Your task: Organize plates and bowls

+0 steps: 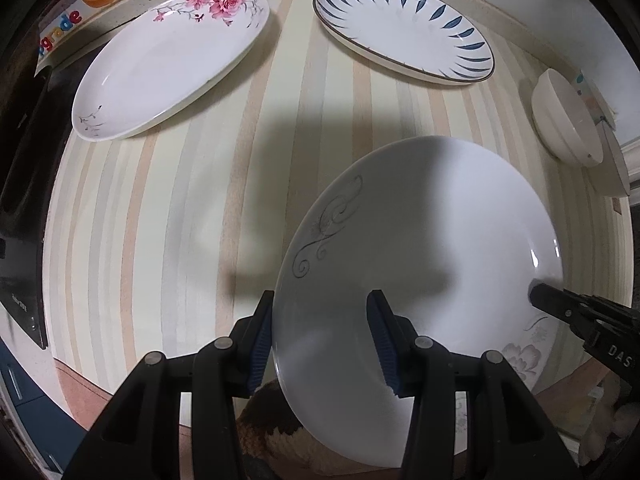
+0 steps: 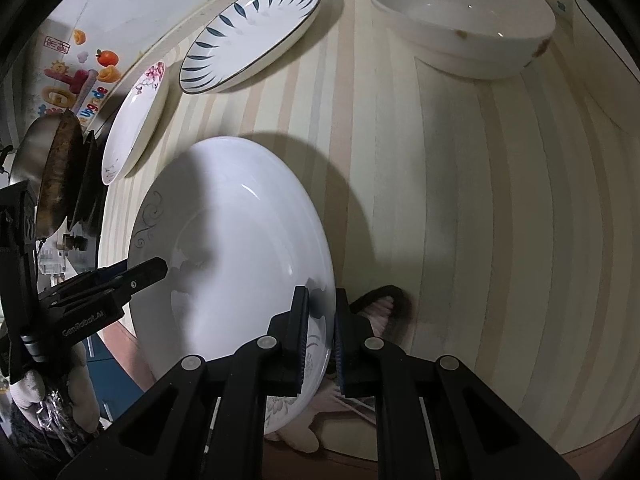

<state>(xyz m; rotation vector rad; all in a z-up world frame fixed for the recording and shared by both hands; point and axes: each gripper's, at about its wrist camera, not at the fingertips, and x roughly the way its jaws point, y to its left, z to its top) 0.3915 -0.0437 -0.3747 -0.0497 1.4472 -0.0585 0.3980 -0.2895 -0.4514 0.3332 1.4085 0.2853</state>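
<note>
A big white plate [image 1: 420, 264] with a faint grey scroll pattern is held up over the striped table [image 1: 160, 220], gripped at opposite edges. The left gripper [image 1: 320, 340] straddles its near rim, one finger outside and one inside the dish, clamped on it. The right gripper [image 2: 322, 332] pinches the rim on the other side. Beyond the plate lie a rose-patterned plate [image 1: 168, 64], a blue-leaf plate [image 1: 404, 28] and a white bowl [image 2: 460, 20].

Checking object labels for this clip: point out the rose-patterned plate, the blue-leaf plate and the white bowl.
rose-patterned plate [image 1: 168, 68]: left wrist view, bare white centre.
blue-leaf plate [image 1: 400, 28]: left wrist view, plain middle inside the leaf ring.
white bowl [image 2: 460, 36]: right wrist view, near outer wall.
</note>
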